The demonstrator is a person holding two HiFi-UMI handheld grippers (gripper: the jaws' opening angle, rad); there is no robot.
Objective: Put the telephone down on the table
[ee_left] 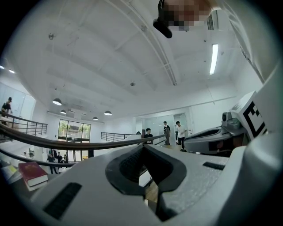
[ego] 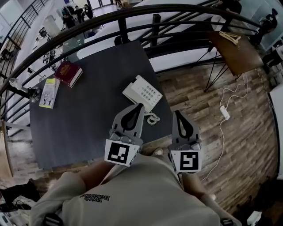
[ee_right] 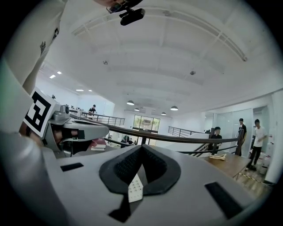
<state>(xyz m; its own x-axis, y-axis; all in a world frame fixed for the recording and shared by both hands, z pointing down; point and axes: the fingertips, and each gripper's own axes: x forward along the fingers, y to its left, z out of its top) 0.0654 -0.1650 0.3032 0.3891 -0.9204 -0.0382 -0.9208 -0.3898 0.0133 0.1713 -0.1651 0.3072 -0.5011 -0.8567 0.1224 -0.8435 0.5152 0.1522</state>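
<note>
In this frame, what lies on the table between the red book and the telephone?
Nothing: in the head view, only bare dark table separates the red book from the telephone.

Odds & ends seen nr the railing (ego: 132, 13).
Red book (ego: 68, 73) & booklet (ego: 49, 92) are laid side by side at far left; wooden desk (ego: 234, 55) is set at top right, w/ white cable (ego: 222, 137) trailed over plank floor (ego: 252, 150) below it.
</note>
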